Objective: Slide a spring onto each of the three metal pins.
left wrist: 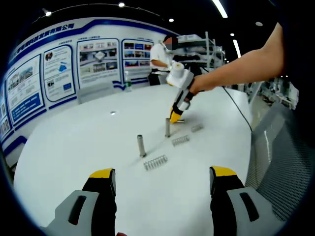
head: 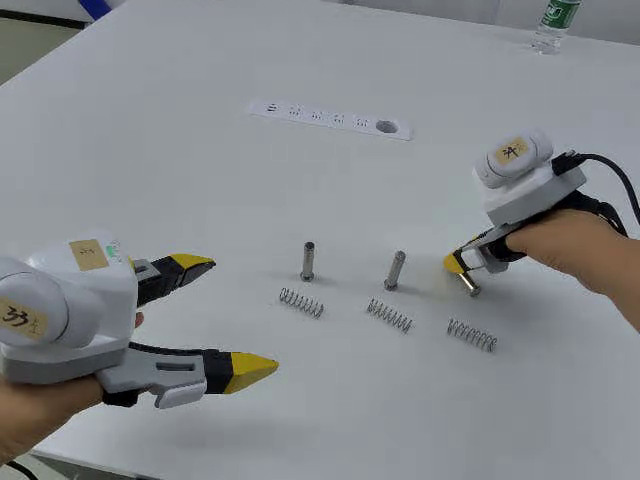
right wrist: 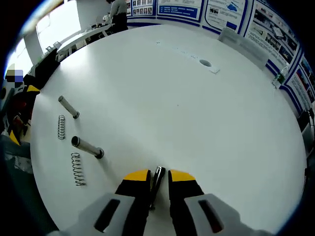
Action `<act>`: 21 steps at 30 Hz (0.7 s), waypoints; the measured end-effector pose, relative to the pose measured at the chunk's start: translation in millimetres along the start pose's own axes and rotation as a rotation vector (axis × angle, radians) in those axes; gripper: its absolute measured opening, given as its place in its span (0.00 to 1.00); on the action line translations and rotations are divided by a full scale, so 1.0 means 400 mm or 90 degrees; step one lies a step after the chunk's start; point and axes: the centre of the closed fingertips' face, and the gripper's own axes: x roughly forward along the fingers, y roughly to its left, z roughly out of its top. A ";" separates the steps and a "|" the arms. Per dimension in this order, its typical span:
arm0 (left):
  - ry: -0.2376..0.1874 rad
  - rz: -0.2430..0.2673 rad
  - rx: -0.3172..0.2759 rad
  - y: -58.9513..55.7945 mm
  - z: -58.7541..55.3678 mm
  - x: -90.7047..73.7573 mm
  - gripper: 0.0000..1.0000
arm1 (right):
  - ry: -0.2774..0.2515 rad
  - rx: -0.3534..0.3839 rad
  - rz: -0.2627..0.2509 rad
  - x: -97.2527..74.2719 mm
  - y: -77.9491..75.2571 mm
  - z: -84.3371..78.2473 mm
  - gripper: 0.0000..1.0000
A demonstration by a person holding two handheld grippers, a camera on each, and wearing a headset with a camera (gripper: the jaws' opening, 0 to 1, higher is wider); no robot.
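Right now the left tongs [head: 238, 315] hover low over the white surface [head: 180, 170], their jaws spread wide and holding nothing. Ahead of their yellow tips, well apart from them, two metal pins stand upright: the near pin [head: 308, 260] and, farther along toward the other tongs, the middle pin [head: 395, 270]. The first spring [head: 301, 302] lies flat between the left tongs and the near pin, and the second spring [head: 389, 315] lies just beside the middle pin.

The right tongs [head: 458, 265] are drawn narrow, pinching the third pin [head: 468, 285] between their tips. That pin is tilted, with its lower end close to the surface; I cannot tell whether it touches. In the right gripper view the pin runs along the slim gap between the jaws. The third spring [head: 471, 335] lies near these tongs' tips, apart from the held pin.

Far beyond both tongs lie a white power strip [head: 330, 118] and a bottle [head: 555, 20].
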 end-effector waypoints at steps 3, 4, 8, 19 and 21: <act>0.000 0.000 -0.002 0.001 -0.002 -0.001 0.79 | 0.005 0.004 0.002 0.002 0.004 -0.001 0.15; 0.000 0.000 -0.002 0.001 -0.003 -0.001 0.79 | 0.004 0.006 0.002 0.002 0.004 0.001 0.15; 0.004 -0.001 -0.002 0.002 -0.006 -0.002 0.79 | 0.015 0.017 0.005 0.002 0.006 -0.002 0.14; 0.002 -0.003 -0.002 -0.001 -0.001 0.000 0.79 | 0.056 0.059 0.007 0.003 0.007 -0.007 0.10; 0.002 -0.003 -0.003 -0.002 -0.002 -0.001 0.78 | 0.057 0.072 0.005 0.003 0.007 -0.009 0.09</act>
